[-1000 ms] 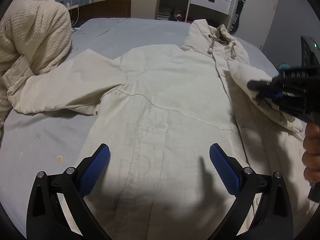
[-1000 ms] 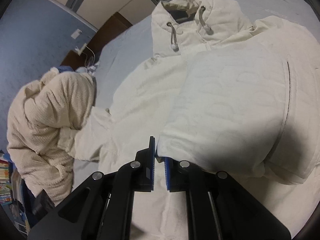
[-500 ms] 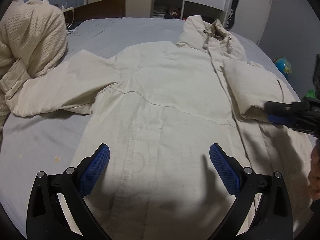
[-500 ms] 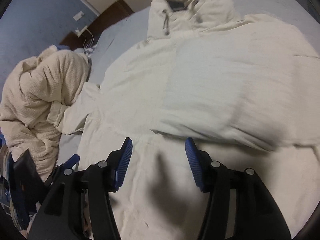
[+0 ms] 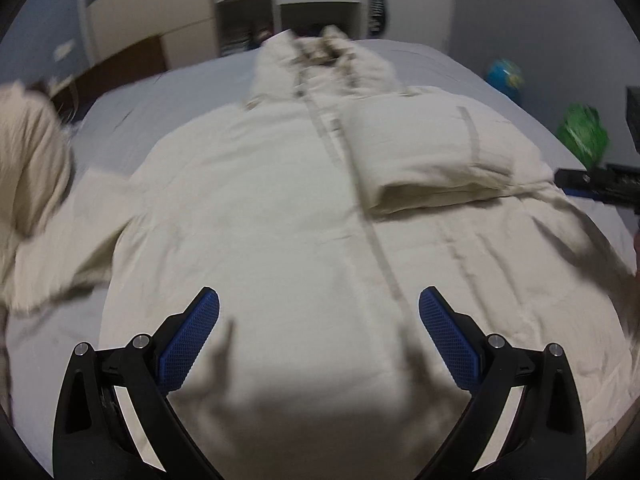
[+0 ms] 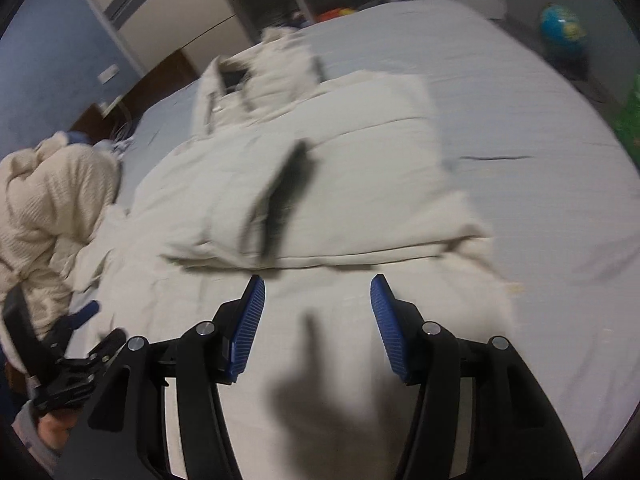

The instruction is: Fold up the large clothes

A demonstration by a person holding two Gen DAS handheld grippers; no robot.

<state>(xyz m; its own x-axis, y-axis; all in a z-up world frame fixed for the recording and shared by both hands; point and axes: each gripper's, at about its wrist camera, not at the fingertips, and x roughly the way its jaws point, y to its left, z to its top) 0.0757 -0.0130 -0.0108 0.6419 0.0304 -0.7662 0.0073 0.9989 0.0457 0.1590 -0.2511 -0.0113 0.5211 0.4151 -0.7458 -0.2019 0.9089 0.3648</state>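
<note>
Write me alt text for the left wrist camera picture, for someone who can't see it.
A cream hooded jacket lies spread front-up on a grey-blue bed, one sleeve folded across its chest. The open left gripper hovers above the jacket's lower part with nothing between its blue pads. The picture is motion-blurred; the right gripper shows at the right edge.

Jacket (image 5: 280, 208) lies on bed (image 6: 520, 128), robe (image 6: 44, 200) left.

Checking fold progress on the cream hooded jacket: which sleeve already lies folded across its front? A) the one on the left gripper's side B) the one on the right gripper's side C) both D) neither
B: the folded sleeve lies on the jacket; the other sleeve is spread on the bed.
</note>
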